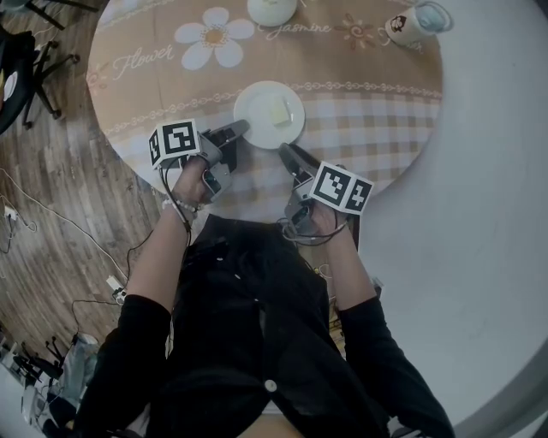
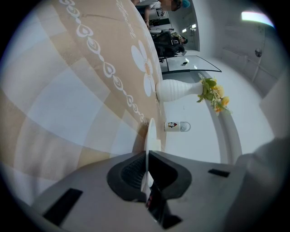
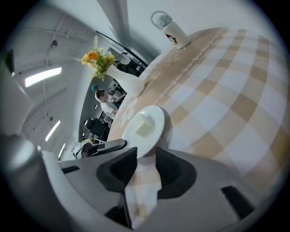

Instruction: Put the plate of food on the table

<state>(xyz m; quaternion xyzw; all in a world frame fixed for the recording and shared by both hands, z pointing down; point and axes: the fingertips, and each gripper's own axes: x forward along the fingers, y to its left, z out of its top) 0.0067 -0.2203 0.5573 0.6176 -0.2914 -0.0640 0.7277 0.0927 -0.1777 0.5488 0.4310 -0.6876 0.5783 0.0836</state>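
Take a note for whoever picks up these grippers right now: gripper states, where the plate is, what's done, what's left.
Left gripper: shut on the near rim of the plate.
Right gripper: open, empty, just short of the plate.
The plate, with the food block on it, appears to sit on the table, near its front edge.
Done: plate seems set down.
Left: open the left jaws, draw both grippers back.

A round table (image 1: 385,128) wears a tan cloth (image 1: 128,60) printed with white daisies, turning to beige-and-white checks nearer the person; a white plate (image 1: 248,115) sits on the cloth where print meets checks; beyond the plate stands a white vase (image 1: 272,10); beyond and right of the plate, a white bottle (image 1: 417,23) with a logo.
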